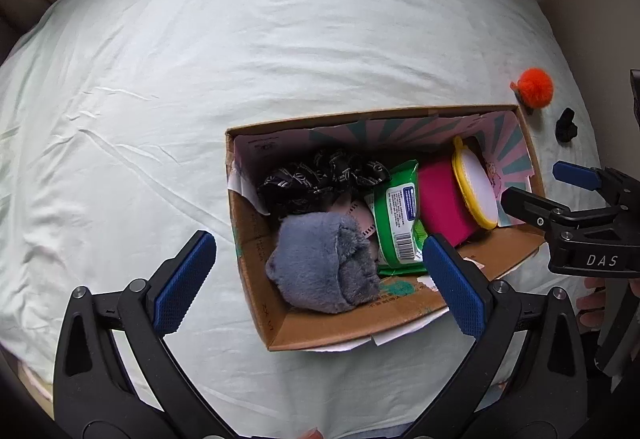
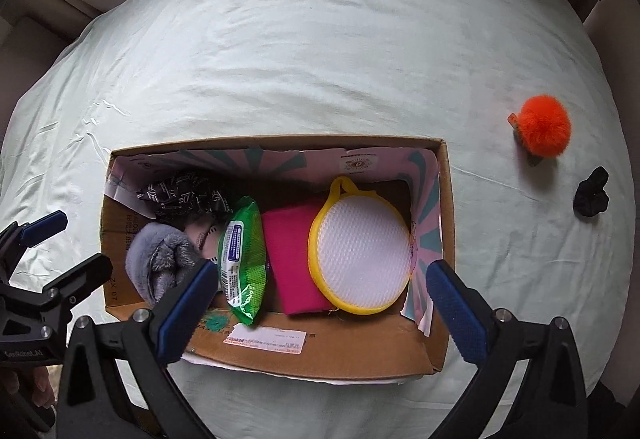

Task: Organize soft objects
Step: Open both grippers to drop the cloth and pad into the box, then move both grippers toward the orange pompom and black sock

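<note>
Hand-held gripper (image 2: 320, 299) above fluffy grey slipper (image 2: 160, 259).

Light: soft, even daylight, brightest at the far window (pale blue).
Shadows: faint; darkest inside the cardboard box (image 2: 436, 231).
Focus: mostly sharp.
Distortion: strong fisheye bulge of the bed (image 1: 240, 59), black vignette corners.
</note>
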A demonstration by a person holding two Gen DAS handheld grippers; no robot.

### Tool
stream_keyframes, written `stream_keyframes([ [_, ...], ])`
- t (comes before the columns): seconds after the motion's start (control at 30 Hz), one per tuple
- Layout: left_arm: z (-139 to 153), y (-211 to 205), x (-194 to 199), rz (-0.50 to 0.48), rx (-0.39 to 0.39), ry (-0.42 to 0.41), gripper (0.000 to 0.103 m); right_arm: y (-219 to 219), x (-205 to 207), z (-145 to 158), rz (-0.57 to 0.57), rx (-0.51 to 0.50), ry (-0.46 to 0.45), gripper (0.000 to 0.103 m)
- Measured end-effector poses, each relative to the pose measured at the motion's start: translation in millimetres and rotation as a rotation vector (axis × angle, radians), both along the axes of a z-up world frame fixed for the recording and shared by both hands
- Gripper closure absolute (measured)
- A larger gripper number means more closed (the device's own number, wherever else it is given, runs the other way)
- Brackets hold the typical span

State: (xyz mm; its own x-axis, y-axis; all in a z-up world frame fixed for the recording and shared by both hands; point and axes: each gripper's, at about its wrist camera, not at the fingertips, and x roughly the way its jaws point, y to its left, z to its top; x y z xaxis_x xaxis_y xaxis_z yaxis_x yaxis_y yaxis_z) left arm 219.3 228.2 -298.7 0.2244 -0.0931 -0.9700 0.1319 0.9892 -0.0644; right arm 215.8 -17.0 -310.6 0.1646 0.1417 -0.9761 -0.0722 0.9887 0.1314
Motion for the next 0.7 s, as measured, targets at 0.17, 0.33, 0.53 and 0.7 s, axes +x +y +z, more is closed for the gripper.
stream_keyframes([
  [0.17,21,4,-13,0.007,-0.001,-0.041,0.0,6,-13,21,0.015,-0.006,-0.052,0.0],
  [0.33,46,9,-33,0.022,-0.009,-0.093,0.0,8,-29,46,0.003,0.006,-0.105,0.0],
  [0.53,84,17,-60,0.065,-0.035,-0.159,0.0,6,-57,78,-0.028,0.02,-0.187,0.0],
  [0.7,117,18,-90,0.08,-0.033,-0.23,0.0,-2,-86,117,-0.052,-0.004,-0.26,0.0],
])
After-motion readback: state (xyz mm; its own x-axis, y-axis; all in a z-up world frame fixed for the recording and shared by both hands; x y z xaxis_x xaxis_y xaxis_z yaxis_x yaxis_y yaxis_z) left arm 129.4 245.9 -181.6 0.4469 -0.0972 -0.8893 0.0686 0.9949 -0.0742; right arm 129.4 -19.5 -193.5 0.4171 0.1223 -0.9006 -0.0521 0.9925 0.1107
